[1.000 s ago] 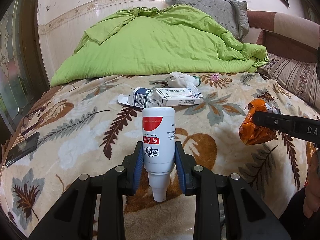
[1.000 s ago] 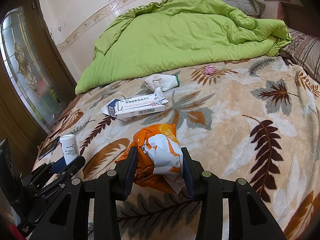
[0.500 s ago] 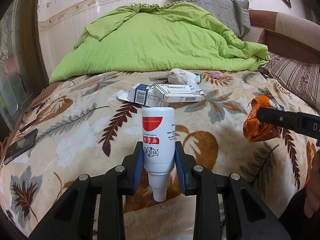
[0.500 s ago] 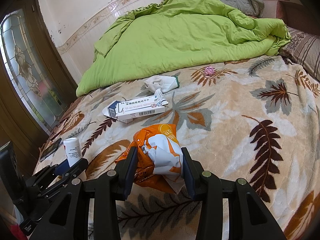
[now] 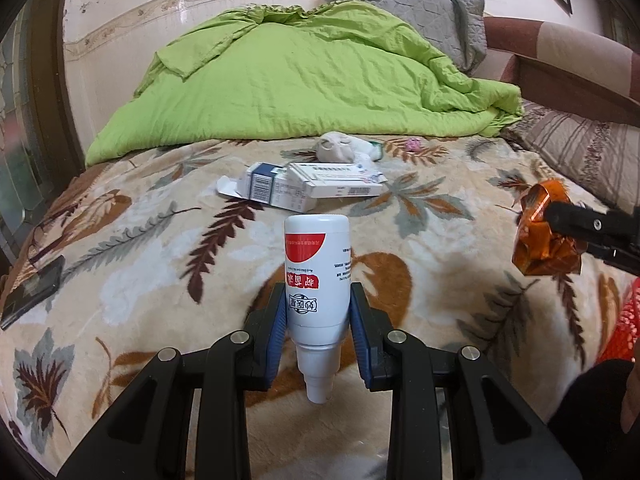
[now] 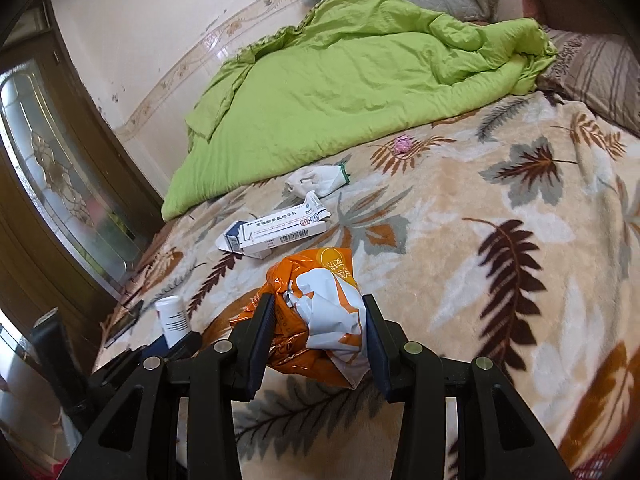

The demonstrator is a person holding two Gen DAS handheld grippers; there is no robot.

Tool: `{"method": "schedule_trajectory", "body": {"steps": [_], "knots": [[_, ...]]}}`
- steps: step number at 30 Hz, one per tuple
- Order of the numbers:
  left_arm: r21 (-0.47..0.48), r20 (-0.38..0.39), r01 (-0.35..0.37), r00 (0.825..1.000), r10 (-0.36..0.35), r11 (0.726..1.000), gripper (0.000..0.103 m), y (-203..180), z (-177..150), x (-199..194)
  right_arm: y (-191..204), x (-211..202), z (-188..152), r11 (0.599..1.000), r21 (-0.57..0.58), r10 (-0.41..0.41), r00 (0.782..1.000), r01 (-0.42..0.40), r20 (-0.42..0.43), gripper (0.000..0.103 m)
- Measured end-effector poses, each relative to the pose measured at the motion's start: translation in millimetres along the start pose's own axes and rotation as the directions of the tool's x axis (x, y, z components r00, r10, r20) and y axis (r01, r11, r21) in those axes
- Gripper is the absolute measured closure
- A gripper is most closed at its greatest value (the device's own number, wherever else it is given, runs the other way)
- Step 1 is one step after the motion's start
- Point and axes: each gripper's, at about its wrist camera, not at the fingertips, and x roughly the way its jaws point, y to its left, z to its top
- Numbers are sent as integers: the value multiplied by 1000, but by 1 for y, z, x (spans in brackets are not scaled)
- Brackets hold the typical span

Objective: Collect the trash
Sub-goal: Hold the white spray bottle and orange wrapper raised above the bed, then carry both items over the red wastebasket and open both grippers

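My left gripper (image 5: 318, 312) is shut on a white bottle (image 5: 316, 276) with a red label, held upside down above the leaf-patterned bed. My right gripper (image 6: 318, 330) is shut on a crumpled orange and white wrapper (image 6: 316, 304); the wrapper also shows at the right of the left wrist view (image 5: 540, 236). The bottle shows at the lower left of the right wrist view (image 6: 173, 318). Two white and blue medicine boxes (image 5: 312, 186) (image 6: 276, 232) lie mid-bed. A crumpled white glove (image 5: 340, 148) (image 6: 318, 180) and a small pink scrap (image 5: 413, 144) (image 6: 402, 144) lie beyond them.
A green quilt (image 5: 304, 80) and a grey pillow (image 5: 416, 4) are heaped at the far side of the bed. A striped pillow (image 5: 580, 152) lies at the right. A dark phone (image 5: 32, 296) lies near the bed's left edge. A glass-panelled wooden door (image 6: 60, 184) stands at the left.
Both grippers have lifted and drawn back slightly with their loads still held. The right gripper has tilted, so its view is rotated. The items on the bed have not moved.
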Motion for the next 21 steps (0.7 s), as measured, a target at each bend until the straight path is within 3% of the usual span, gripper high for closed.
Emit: {"method": "schedule_trajectory", "body": {"steps": [11,15,21], "knots": [[60,10,128,992,-129,990,74,-46,-1,-41,-25,-72,-29,998,67,0,1000,-2,31,57],[102,10,191,981,-193,976,74,-74,3,-57,-55,-107,-37,991,125,-50,997,43,55,57],[176,-9,327,944,-331,929,74,-131,19,-79,-96,-175,-41,970,167,-197,973,176,121,56]]}}
